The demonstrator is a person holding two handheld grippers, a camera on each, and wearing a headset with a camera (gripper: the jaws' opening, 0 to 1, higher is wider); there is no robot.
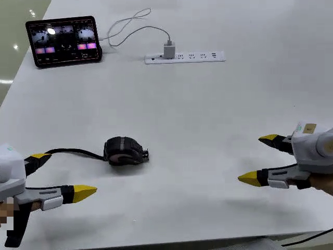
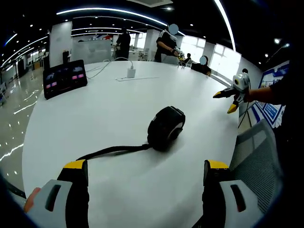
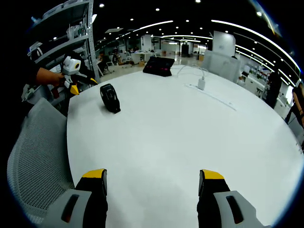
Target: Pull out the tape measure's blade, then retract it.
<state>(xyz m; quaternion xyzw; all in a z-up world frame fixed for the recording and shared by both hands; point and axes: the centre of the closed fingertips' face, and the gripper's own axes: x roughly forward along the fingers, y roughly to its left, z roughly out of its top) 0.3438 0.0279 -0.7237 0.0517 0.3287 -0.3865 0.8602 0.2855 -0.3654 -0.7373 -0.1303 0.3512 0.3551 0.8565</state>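
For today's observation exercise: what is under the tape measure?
The tape measure sits on the white table, black strap trailing beside it. The contact patch itself is covered by its body, so unseen.

Holds left gripper [image 1: 65, 174] level, jaws spread wide, tips pointing roughly toward the right one, nothing between them. Holds right gripper [image 1: 257, 158] well apart from the left, jaws equally wide, tips aimed back at it, empty.

Light: bright, even, from ceiling strip lights [image 2: 109, 10]
Shadows: soft and faint beneath the tape measure [image 1: 124, 151]
Glare: bright spots on the floor [image 1: 13, 31]
Edges: gripper views bend strongly
Focus: sharp
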